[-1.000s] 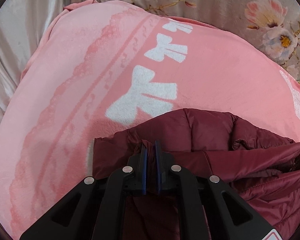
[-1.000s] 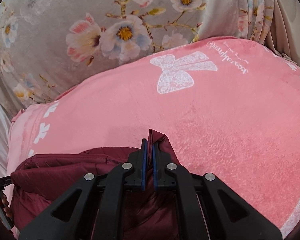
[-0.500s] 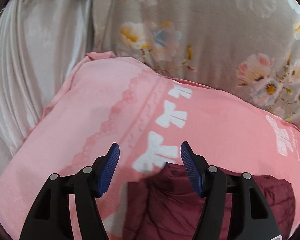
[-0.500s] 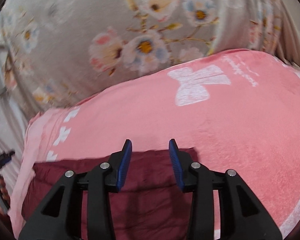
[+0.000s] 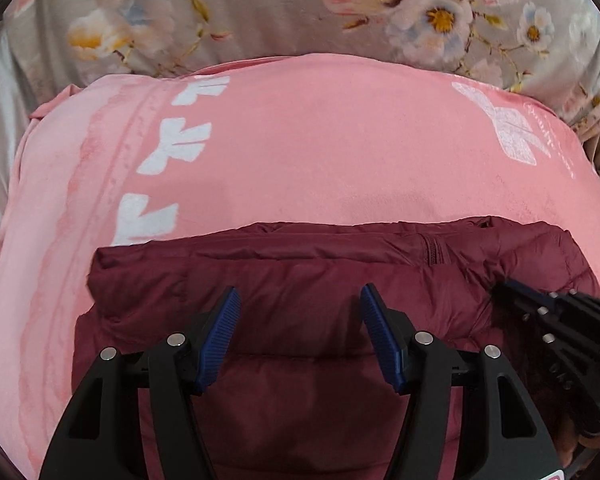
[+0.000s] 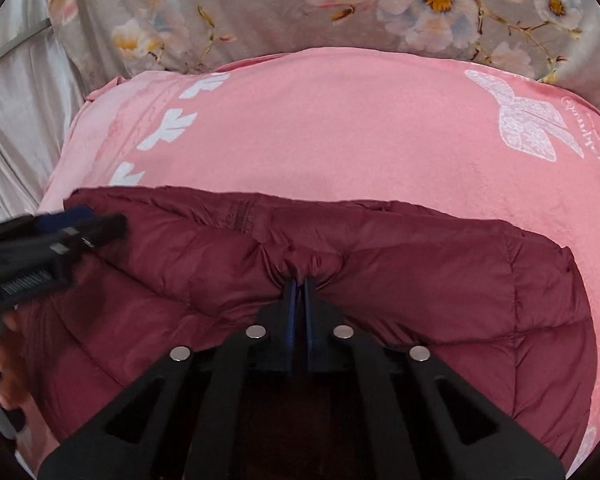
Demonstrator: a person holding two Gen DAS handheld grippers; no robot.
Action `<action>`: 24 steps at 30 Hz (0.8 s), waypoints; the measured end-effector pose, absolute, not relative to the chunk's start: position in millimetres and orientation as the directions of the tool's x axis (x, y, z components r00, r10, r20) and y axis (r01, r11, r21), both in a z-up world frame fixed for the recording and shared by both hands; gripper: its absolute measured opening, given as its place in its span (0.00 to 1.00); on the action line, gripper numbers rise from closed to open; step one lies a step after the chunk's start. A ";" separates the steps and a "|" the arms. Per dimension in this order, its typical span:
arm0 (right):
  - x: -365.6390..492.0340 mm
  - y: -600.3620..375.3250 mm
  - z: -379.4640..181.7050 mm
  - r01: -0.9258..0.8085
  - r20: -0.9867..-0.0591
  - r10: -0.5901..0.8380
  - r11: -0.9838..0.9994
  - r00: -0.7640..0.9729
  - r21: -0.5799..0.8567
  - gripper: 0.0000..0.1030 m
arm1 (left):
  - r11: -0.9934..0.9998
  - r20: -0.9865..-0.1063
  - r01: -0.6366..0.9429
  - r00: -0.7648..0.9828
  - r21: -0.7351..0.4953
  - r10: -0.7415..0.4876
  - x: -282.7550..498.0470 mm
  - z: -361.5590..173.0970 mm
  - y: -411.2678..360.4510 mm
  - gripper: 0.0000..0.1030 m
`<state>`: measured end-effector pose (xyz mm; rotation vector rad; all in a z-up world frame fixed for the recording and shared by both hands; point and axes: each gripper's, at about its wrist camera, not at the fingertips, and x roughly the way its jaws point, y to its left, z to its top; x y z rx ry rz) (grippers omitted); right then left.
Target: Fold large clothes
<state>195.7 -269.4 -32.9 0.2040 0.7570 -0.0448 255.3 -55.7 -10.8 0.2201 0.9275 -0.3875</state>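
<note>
A dark red puffer jacket (image 5: 308, 280) lies folded on a pink blanket (image 5: 320, 152); it also shows in the right wrist view (image 6: 440, 280). My left gripper (image 5: 300, 312) is open and empty, its blue pads (image 5: 220, 332) spread above the jacket's middle. My right gripper (image 6: 299, 284) is shut on a pinched fold of the jacket. It shows at the right edge of the left wrist view (image 5: 500, 290). The left gripper shows blurred at the left of the right wrist view (image 6: 100, 220).
The pink blanket (image 6: 340, 128) has white bow prints (image 5: 512, 132) and covers a bed. A grey floral sheet (image 5: 260, 12) lies behind it. Pale satin fabric (image 6: 16, 120) hangs at the left.
Both grippers let go of the jacket's top edge and opened half a second ago. Now the right gripper has shut on a fold in the jacket's middle; the left stays open.
</note>
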 end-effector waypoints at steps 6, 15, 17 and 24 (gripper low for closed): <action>203.5 -273.5 -4.5 0.101 -0.629 0.032 0.979 0.777 0.175 0.00 | 0.913 -0.798 0.408 0.561 0.034 -0.220 273.3 -4.3 -71.2 0.58; 230.8 -279.9 -65.4 0.155 -0.715 0.032 0.969 0.698 0.194 0.00 | 0.939 -0.803 0.342 0.571 0.043 -0.171 286.9 -55.6 -67.3 0.61; 231.5 -279.3 -69.3 0.155 -0.713 0.033 0.968 0.700 0.197 0.00 | 0.941 -0.788 0.332 0.595 0.062 -0.158 283.6 -58.2 -69.9 0.62; 230.9 -274.0 -74.9 0.163 -0.700 -0.005 0.974 0.715 0.160 0.00 | 0.942 -0.764 0.319 0.632 0.109 -0.126 281.3 -62.3 -75.5 0.63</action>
